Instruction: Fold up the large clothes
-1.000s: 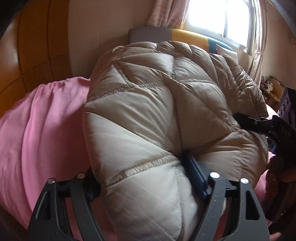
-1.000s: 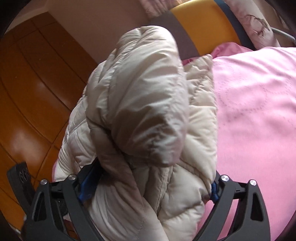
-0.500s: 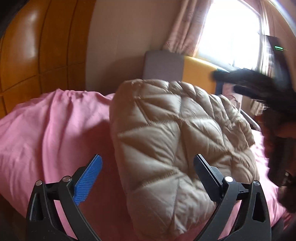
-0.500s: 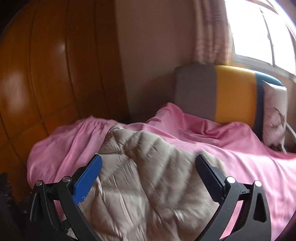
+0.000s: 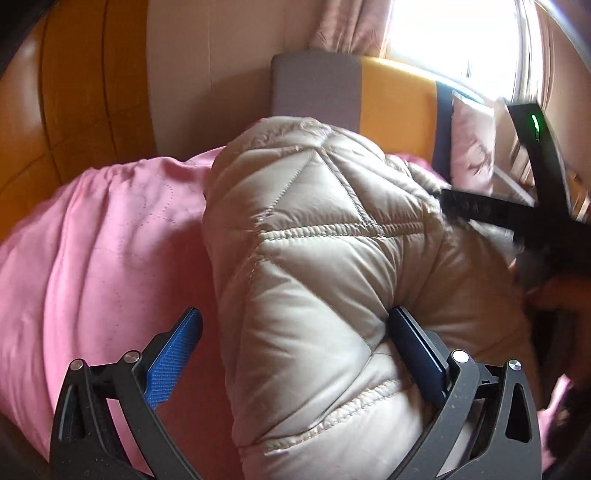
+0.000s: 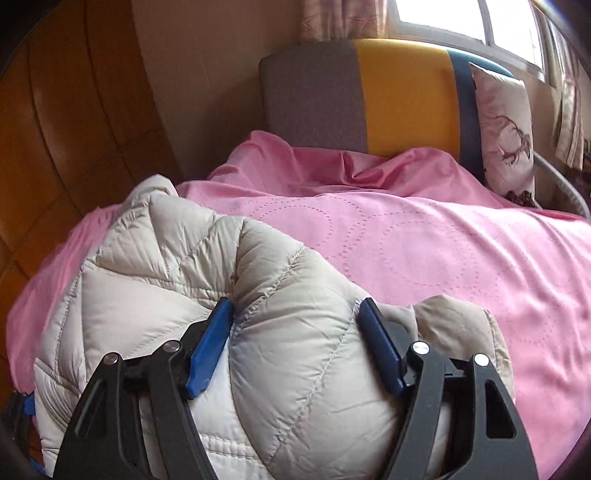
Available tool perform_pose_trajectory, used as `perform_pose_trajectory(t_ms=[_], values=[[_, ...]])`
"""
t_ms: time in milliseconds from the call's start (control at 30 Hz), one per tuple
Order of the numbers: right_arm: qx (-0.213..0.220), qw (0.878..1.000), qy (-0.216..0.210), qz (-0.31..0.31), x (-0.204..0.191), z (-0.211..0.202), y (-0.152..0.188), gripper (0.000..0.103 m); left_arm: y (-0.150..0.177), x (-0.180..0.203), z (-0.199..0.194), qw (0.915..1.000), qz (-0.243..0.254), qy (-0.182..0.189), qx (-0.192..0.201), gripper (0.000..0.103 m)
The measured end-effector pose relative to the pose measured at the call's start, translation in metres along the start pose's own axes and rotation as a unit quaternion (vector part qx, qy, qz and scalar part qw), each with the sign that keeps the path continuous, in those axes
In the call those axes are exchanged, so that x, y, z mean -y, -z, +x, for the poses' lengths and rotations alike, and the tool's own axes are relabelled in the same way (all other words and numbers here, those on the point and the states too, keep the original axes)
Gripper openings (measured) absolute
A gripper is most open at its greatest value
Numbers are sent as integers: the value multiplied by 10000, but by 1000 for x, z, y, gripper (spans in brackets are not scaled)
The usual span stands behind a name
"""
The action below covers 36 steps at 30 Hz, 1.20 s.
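A pink quilted bedspread (image 6: 424, 251) covers the bed and fills most of both views, running back to a padded headboard (image 6: 402, 96) in grey, yellow and blue panels, with orange wood panelling (image 6: 74, 122) on the wall to the left and a bright window (image 5: 454, 33) behind a patterned curtain. On the spread lies the beige puffer jacket (image 5: 314, 258) — bulky, stitched in diamond quilting, bunched into a rounded heap near the bed's near-left part. A pale cushion (image 6: 506, 129) printed with a deer leans against the headboard's blue end. The left gripper (image 5: 295, 350) stands at its widest: its right finger lies against the jacket's puffed edge, while its blue left pad (image 5: 173, 362) hangs clear over the pink cloth, so nothing is clamped. The right gripper (image 6: 295, 343) is closing, with a fat fold of the jacket between its blue pads, both of which already press into the fabric — the padding bulges up between them.
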State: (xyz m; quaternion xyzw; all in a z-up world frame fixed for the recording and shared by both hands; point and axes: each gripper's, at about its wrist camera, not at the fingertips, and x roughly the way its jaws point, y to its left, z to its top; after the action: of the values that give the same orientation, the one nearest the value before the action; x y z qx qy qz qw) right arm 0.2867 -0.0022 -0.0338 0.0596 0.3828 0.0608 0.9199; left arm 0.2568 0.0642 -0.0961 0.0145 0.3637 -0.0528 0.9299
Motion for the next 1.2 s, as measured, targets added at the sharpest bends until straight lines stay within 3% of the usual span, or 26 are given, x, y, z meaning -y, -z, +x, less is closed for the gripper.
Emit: perform_pose_trajectory(t_ms=[67,233,467,700,1200], values=[[-106,9998,82,-159,3,8,-4,76,2,-1,5,10000,48,-73,18,100],[4,9994,162,-298,2,20,-1,79,5,-14,-3,9991,-373,109,-169,100],[317,9988,115,-353,-2,-32,9,101,25,-16,-38,9972,-733,81,-109,100],[347,9980,194,-489,-14,-82,31,101,42,-22,-71,9916,-1285,168,56,100],[336,9992,4,-225,-10,-159,84,101,66,6,-113,9945,-739,-690,264,100]])
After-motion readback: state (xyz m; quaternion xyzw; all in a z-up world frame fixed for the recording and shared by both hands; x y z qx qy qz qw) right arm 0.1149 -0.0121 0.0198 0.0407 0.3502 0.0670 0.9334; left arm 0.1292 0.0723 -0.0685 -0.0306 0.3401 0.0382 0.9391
